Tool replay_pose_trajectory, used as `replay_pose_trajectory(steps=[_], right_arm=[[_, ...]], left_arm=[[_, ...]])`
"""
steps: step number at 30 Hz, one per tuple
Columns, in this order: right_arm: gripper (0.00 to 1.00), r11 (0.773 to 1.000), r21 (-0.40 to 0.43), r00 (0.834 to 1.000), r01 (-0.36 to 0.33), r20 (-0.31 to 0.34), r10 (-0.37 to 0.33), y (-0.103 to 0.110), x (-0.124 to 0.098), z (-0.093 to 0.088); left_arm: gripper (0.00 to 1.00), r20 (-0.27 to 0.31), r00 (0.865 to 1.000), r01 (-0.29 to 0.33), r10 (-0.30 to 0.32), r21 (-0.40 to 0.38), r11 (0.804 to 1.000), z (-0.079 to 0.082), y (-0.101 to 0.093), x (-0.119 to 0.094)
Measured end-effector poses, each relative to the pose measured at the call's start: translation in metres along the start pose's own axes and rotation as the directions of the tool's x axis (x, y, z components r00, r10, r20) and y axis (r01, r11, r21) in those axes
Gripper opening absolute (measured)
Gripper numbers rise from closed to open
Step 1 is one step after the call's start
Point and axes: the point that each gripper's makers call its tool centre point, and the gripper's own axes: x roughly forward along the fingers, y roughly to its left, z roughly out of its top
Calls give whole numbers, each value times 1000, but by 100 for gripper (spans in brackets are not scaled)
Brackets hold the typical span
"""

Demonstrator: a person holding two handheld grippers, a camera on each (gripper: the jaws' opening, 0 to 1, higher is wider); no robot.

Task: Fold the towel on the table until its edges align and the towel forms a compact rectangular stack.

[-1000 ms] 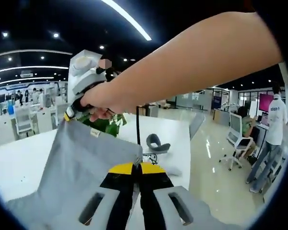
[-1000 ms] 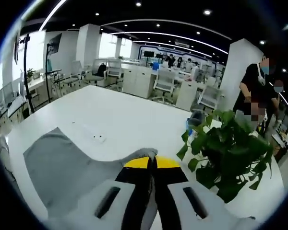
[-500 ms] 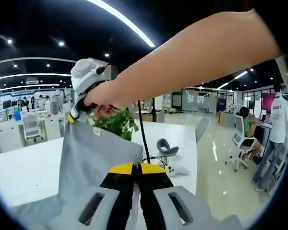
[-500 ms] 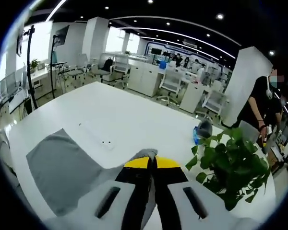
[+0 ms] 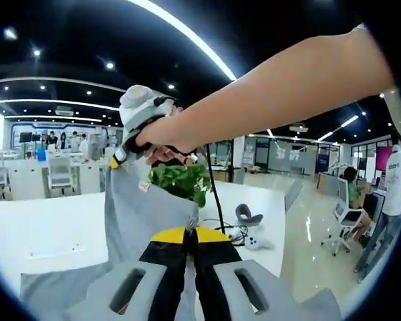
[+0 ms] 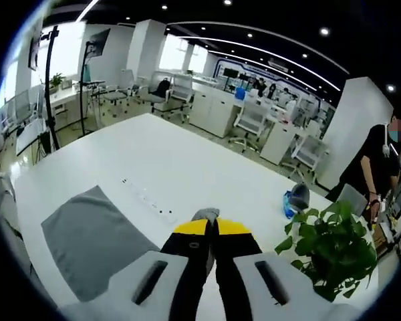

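While I look through the left gripper view, I see my left gripper with its yellow-tipped black jaws pressed together on a corner of the soft grey cloth towel. My right gripper comes in from above, held by the person's hand, and it pinches another corner of that towel, so the cloth hangs up in the air between the two grippers. A small white tag sits near the top edge of the towel. Behind the towel I see a leafy green plant, and on the smooth white table lie a curved grey headset and a white controller. The right gripper view shows me other things. My right gripper has its jaws shut tight on a little bunched bit of grey towel, and the lower part of the towel lies flat on the table like a wide grey sheet. A long white power strip lies just beside it, and a round blue and grey thing rests near the plant. A person in dark clothes stands past the table.
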Motion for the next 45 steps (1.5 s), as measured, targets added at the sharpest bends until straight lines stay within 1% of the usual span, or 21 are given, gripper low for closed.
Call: replay_pose_trajectory(steps=[4,7,10,12,14,16,21,23,28,32,36,37,39,41,45], right_arm=[[0,1000,-14,1000,-13,-1,13,21,9,12],[0,999,-30,999,-32,5,32,41,17,23],[0,998,-50,999,-40,2,41,54,23,28],[0,998,-45,999,-44,-3,44,60,27,30],[0,998,-34,999,-49,-1,49,68,31,30],[0,998,-13,998,-57,10,57,78,36,30],[0,998,-14,998,-57,25,57,97,44,29],[0,998,-4,997,-67,30,67,104,49,30],[0,995,-12,995,-94,27,95,124,59,32],[0,994,-23,993,-110,34,111,138,65,37],[0,992,-36,992,-121,33,123,152,71,40],[0,991,-40,992,-124,32,126,156,72,40],[0,991,-46,991,-128,28,129,163,75,40],[0,990,-55,991,-133,27,135,170,78,40],[0,987,-64,989,-144,22,146,180,84,40]], left_arm=[[3,12,999,-30,30,7,1000,-1,17,-20],[3,20,998,-54,54,-17,998,-2,30,-36],[3,28,997,-69,70,-26,997,-3,39,-49],[3,25,996,-88,89,-22,996,-4,47,-61],[3,23,995,-97,97,-26,995,-6,53,-68],[3,16,994,-110,110,-23,994,-10,60,-76],[3,-11,991,-136,136,-7,991,-25,75,-91],[3,-16,989,-147,146,-17,989,-28,80,-95],[3,-16,986,-165,165,-36,986,-31,87,-106],[3,-19,981,-196,195,-53,979,-39,97,-116],[3,-35,971,-239,238,-53,970,-50,110,-127],[3,-37,970,-243,241,-54,968,-51,112,-129],[3,-50,965,-261,258,-72,963,-59,119,-136],[3,-59,961,-274,270,-73,959,-64,124,-141],[3,-78,955,-292,285,-91,952,-76,135,-149]])
